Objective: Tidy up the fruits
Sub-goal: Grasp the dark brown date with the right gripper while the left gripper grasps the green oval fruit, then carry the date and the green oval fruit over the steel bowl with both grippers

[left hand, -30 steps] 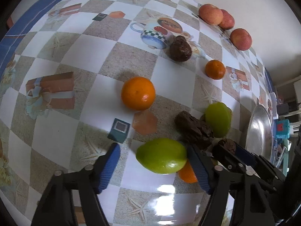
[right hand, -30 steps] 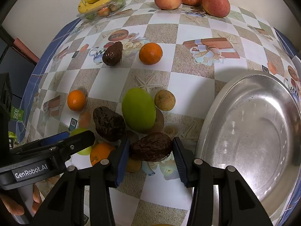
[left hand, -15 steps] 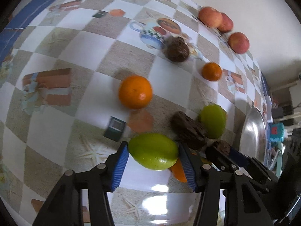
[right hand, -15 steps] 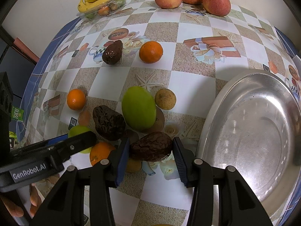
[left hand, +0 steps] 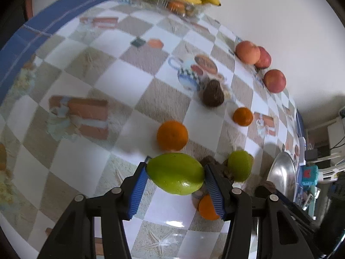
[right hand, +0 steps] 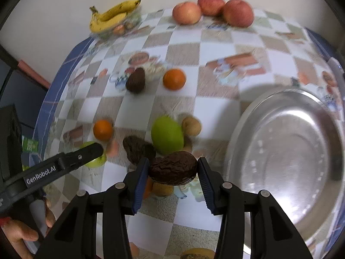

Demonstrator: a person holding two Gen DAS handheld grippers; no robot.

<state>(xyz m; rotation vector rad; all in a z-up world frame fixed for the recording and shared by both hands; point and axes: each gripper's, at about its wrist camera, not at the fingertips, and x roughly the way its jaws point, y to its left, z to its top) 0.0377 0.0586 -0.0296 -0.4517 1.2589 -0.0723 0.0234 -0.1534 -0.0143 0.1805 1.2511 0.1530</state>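
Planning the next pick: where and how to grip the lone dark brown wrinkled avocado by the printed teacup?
Grip the dark brown wrinkled avocado across its broad lower body, probably from above, pads on its two long flanks. It lies flat, narrow end pointing away, so the wide part gives the surest hold. The orange beside it sits apart, leaving finger room.

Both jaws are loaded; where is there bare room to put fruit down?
The steel basin holds nothing. Bare cloth also lies between the far orange and the apples, and left of the near orange. Crowded: the cluster around the green mango and wrinkled dark fruit, beside the basin.
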